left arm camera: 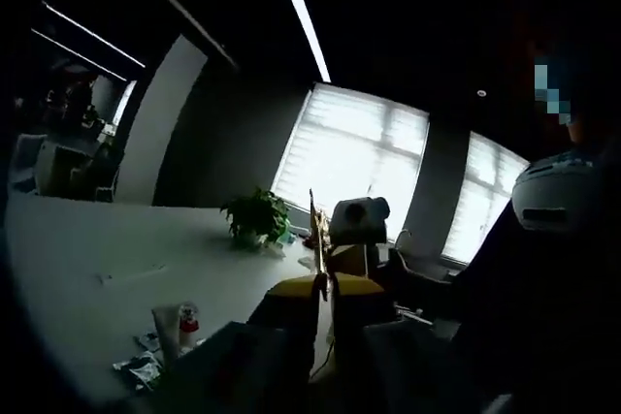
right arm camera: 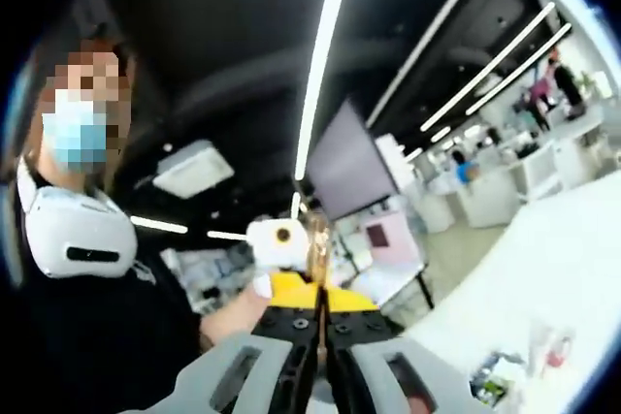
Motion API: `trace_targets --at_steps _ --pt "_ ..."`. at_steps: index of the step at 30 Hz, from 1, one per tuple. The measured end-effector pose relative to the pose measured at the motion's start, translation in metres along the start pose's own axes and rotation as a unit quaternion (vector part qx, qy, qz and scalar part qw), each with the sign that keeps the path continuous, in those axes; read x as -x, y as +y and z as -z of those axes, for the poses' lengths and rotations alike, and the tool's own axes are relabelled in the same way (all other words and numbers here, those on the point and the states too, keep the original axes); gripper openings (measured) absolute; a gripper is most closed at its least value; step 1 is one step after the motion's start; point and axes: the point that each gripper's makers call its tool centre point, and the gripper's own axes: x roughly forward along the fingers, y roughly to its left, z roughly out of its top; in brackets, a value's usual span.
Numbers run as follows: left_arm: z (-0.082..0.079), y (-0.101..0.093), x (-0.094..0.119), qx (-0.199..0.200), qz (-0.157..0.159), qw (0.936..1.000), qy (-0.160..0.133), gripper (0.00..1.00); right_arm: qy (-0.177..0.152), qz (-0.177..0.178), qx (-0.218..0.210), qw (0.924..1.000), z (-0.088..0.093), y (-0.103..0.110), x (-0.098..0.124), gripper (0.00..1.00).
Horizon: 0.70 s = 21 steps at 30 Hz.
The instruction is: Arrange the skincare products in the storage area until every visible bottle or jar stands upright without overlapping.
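Observation:
My left gripper (left arm camera: 316,257) is held up above the near edge of a white table (left arm camera: 87,269), its jaws pressed together with nothing between them. Close behind it, the right gripper (left arm camera: 342,257) faces it. On the table to the lower left stand a small bottle with a red band (left arm camera: 188,321) and a pale upright container (left arm camera: 165,329), with crumpled sachets (left arm camera: 142,367) beside them. My right gripper (right arm camera: 317,251) is also shut and empty, pointing at the person. Small skincare items (right arm camera: 551,348) and packets (right arm camera: 493,377) lie on the white table (right arm camera: 572,259) at lower right.
A potted green plant (left arm camera: 256,217) stands farther back on the table. A person in a black top (right arm camera: 87,336) stands right behind the grippers. Bright windows with blinds (left arm camera: 349,147) lie beyond, and office desks (right arm camera: 505,181) are far off.

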Motion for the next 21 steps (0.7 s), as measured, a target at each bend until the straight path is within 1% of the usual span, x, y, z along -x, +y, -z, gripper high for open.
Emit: trace_targets --at_steps 1,3,5,14,17,18,19,21 --pt "0.003 0.001 0.001 -0.004 -0.004 0.9999 0.010 0.10 0.005 0.003 0.000 1.0000 0.002 -0.001 0.000 0.00" --pt "0.006 0.002 0.001 -0.007 -0.009 0.9998 0.015 0.11 0.012 0.007 -0.005 0.9999 0.005 -0.002 -0.001 0.00" --pt "0.008 0.003 0.001 0.000 -0.011 0.9998 0.017 0.11 0.018 0.011 -0.006 0.9998 0.008 -0.002 -0.001 0.00" --pt "0.010 0.009 0.004 0.021 -0.024 0.9995 0.007 0.10 0.032 0.022 -0.005 0.9992 0.011 -0.005 -0.001 0.00" --pt "0.012 0.013 0.004 0.040 -0.033 0.9986 0.003 0.08 0.038 0.030 0.000 0.9988 0.012 -0.009 -0.001 0.00" --pt "0.014 0.014 0.004 0.063 -0.040 0.9972 0.001 0.07 0.040 0.035 0.009 0.9985 0.013 -0.010 -0.001 0.00" --pt "0.016 0.014 0.004 0.083 -0.040 0.9957 -0.002 0.07 0.043 0.039 0.019 0.9981 0.014 -0.011 -0.001 0.00" --pt "0.017 0.015 0.004 0.107 -0.040 0.9934 -0.008 0.06 0.044 0.044 0.024 0.9978 0.015 -0.011 -0.001 0.00"
